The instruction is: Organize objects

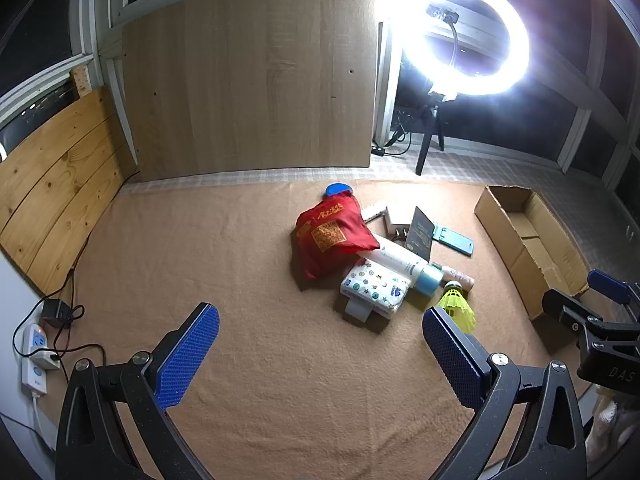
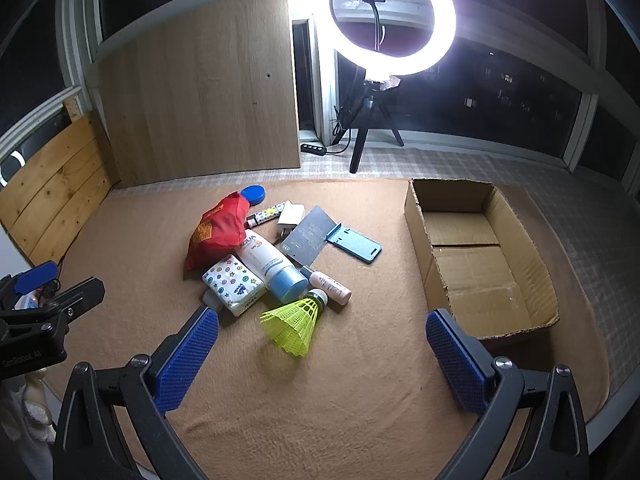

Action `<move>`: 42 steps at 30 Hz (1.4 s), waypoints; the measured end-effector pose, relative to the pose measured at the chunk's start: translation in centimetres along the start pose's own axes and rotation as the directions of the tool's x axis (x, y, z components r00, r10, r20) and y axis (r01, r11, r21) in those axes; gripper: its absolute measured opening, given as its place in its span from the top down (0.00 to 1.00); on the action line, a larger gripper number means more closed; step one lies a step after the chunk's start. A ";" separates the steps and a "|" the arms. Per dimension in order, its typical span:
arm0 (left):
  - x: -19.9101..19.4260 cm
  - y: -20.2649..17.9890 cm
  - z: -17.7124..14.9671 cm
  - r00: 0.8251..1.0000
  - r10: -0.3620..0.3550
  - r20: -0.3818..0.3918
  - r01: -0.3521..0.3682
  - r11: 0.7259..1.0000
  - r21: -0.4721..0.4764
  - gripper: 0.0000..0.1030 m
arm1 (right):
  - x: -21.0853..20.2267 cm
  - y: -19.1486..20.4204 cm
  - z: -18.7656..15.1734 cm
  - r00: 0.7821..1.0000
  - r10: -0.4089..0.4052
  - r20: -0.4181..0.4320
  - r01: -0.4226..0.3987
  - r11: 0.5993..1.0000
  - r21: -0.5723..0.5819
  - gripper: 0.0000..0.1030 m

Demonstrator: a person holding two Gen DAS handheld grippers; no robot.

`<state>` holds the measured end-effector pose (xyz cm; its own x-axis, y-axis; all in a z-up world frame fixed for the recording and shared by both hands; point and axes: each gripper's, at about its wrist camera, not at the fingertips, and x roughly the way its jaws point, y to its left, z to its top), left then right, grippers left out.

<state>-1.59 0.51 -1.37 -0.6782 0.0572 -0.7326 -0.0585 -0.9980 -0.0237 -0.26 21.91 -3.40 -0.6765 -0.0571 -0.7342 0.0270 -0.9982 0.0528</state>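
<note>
Night-lit blanket (image 2: 320, 392) under ring light (image 2: 384, 16) — clutter heaped left of empty box (image 2: 480, 256). Both grippers' fingers spread, holding nothing. Shuttlecock (image 2: 294, 322) nearest right gripper (image 2: 322, 356): best pinch cork end, not skirt — carry to box.

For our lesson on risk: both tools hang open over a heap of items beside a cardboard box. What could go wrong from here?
1. The yellow shuttlecock is light, so it may crush or slip when pinched.
2. The sunscreen tube leans on the tissue pack; lifting either may shift the other.
</note>
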 end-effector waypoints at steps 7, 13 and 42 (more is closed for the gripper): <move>0.2 0.0 -0.2 1.000 -0.003 -0.004 0.003 1.000 -0.002 0.00 | 0.1 0.1 -0.1 1.000 -0.004 -0.006 0.004 1.000 0.001 0.00; 0.3 -0.1 -0.2 1.000 -0.003 -0.004 0.003 1.000 -0.002 0.00 | 0.1 0.1 -0.1 1.000 -0.006 -0.004 0.006 1.000 0.000 0.00; 1.1 -0.2 -0.3 1.000 -0.007 -0.016 0.007 1.000 0.002 0.00 | 0.7 0.1 -0.1 1.000 -0.003 -0.016 0.003 1.000 0.004 0.01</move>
<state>-2.15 0.73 -2.35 -0.6659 0.0637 -0.7433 -0.0644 -0.9975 -0.0278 -0.64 21.81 -3.99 -0.6650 -0.0540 -0.7449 0.0219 -0.9984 0.0528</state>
